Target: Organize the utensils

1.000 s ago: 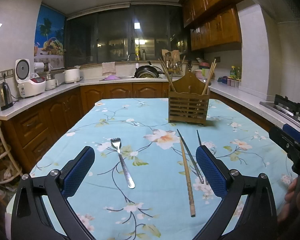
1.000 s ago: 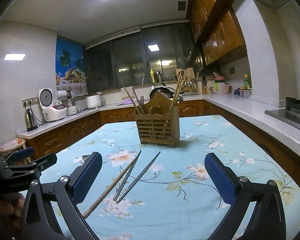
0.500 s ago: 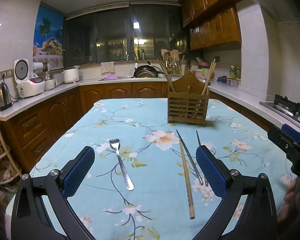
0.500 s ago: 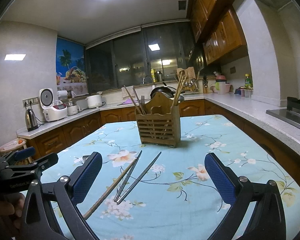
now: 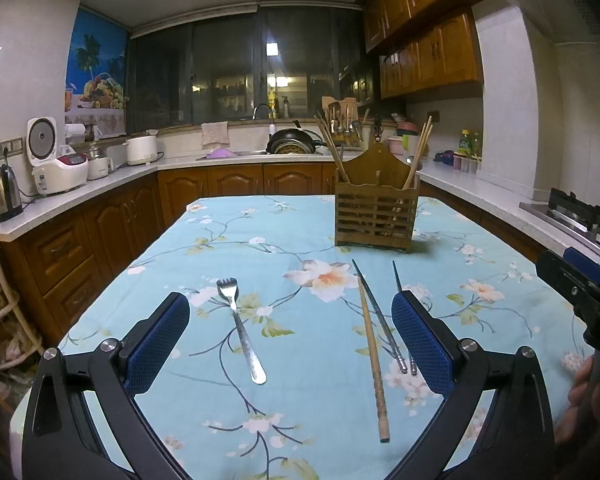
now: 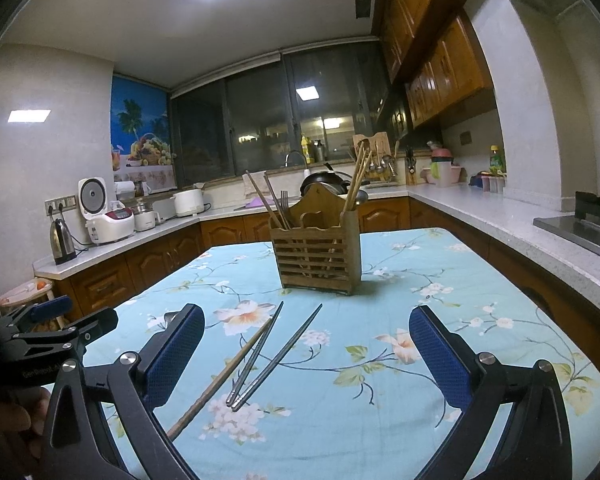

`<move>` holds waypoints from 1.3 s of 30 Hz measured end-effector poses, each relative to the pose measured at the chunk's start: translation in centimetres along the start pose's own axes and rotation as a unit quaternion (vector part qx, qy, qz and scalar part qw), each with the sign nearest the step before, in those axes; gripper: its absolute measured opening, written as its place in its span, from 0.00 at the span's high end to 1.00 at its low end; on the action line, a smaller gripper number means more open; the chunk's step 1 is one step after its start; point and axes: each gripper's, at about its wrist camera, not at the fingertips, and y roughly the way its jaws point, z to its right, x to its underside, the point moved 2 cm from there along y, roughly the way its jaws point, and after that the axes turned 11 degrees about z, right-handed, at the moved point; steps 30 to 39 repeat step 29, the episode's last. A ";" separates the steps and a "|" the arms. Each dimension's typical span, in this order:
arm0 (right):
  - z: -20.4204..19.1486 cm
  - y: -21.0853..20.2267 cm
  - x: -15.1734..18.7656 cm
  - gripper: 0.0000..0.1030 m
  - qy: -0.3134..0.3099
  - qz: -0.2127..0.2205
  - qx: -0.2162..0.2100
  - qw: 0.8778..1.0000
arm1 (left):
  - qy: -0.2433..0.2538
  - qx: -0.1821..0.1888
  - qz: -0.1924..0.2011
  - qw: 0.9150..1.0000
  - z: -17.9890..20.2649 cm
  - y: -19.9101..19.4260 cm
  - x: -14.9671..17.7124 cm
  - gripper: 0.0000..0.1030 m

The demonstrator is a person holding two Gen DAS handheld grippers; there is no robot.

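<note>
A wooden utensil holder [image 5: 376, 216] with chopsticks in it stands on the floral tablecloth [image 5: 300, 240]; it also shows in the right wrist view [image 6: 316, 258]. A metal fork [image 5: 240, 332] lies flat between my left gripper's open jaws. A wooden chopstick [image 5: 372, 356] and two metal chopsticks [image 5: 382, 320] lie to its right; in the right wrist view the wooden chopstick [image 6: 224, 376] and metal chopsticks [image 6: 276, 356] lie ahead of my right gripper. My left gripper [image 5: 290, 344] is open and empty. My right gripper [image 6: 306, 356] is open and empty.
The table [image 6: 480, 272] is ringed by wooden kitchen counters [image 5: 80, 196] with a kettle [image 5: 6, 192], rice cooker [image 5: 56, 160] and a sink with a pan [image 5: 292, 144]. A stove [image 6: 592, 220] sits at the right. A rack [image 5: 0, 308] stands at the table's left.
Both grippers have drifted very slightly; the utensils and holder lie as before. Both stay open.
</note>
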 end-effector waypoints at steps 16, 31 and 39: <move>-0.3 0.2 -0.2 0.00 0.000 0.001 0.000 1.000 | 0.001 0.003 0.001 1.000 0.2 0.7 -0.5 0.00; -0.3 0.7 -0.2 0.00 0.000 -0.009 0.001 1.000 | -0.002 0.013 0.000 1.000 0.1 1.6 -1.6 0.00; -0.3 0.7 -0.2 0.00 0.000 -0.009 0.001 1.000 | -0.002 0.013 0.000 1.000 0.1 1.6 -1.6 0.00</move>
